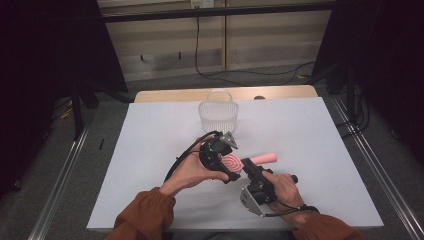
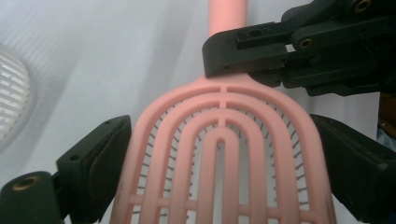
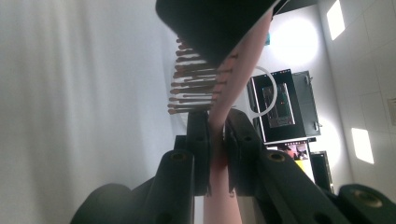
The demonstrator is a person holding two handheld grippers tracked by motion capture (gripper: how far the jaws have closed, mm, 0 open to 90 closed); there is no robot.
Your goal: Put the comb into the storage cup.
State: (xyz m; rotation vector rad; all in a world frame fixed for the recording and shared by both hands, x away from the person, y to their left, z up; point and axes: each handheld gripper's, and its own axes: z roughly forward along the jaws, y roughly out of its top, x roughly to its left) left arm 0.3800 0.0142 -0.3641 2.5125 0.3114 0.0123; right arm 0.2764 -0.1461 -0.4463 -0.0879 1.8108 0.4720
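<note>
Pink vented hairbrush [image 1: 239,163] was held above the white worktop [image 1: 150,150], between the two grippers, in front of the clear ribbed basket [image 1: 218,116].

Right gripper [image 1: 248,167]: jaws clamped on the brush at the neck, where the handle [image 1: 265,158] met the head. In the right gripper view the pads pinched the thin pink edge [image 3: 218,154] tightly from both sides.

Left gripper [image 1: 231,161]: jaws stood wide on either side of the head [image 2: 224,158]; the left gripper view showed a sliver of gap at each rim, so probably not pressing. Only the right grip appeared to carry the load.

Handling judgement: hollow moulded plastic, light, fairly stiff. The open ribs might flex if squeezed across the head. The smooth surface could slip or pivot in a narrow pinch. The thin bristles [image 3: 191,88] would bend, so keep pads off them. Best hold: the neck or the handle, flat faces against the pads.
</note>
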